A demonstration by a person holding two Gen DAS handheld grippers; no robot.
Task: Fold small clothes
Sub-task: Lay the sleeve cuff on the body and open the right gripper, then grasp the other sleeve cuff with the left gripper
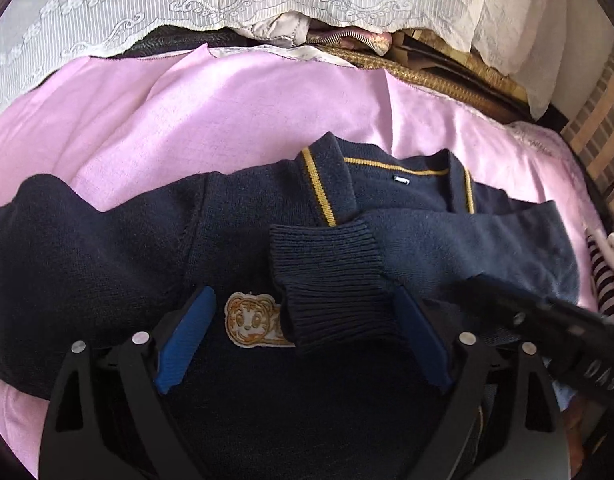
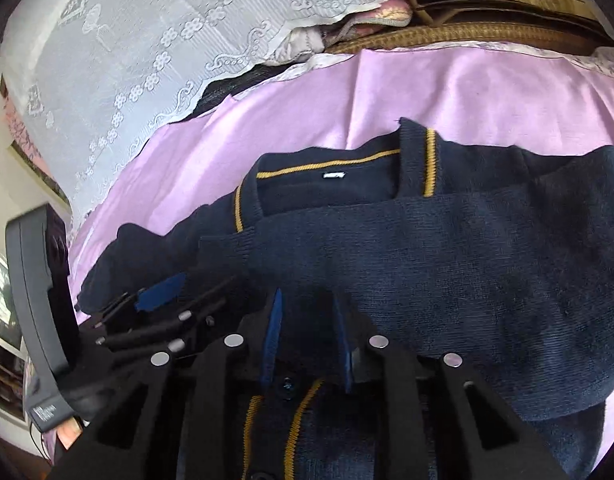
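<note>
A small navy knit cardigan [image 1: 119, 264] with yellow collar trim lies on a pink sheet [image 1: 227, 112]. Its right sleeve is folded across the chest, and the ribbed cuff [image 1: 331, 280] lies beside a tiger patch [image 1: 251, 320]. My left gripper [image 1: 303, 304] is open, with the cuff and patch between its blue pads. In the right wrist view the cardigan [image 2: 447, 264] fills the middle. My right gripper [image 2: 309, 300] hovers over the cardigan's front, with its jaws partly open and nothing gripped. The left gripper [image 2: 163, 288] shows at the left.
White lace cloth [image 1: 107, 8] and a woven mat edge [image 1: 447, 80] lie behind the sheet. A striped garment [image 1: 605, 280] lies at the right edge. The right gripper's body [image 1: 547, 328] crosses the lower right of the left wrist view.
</note>
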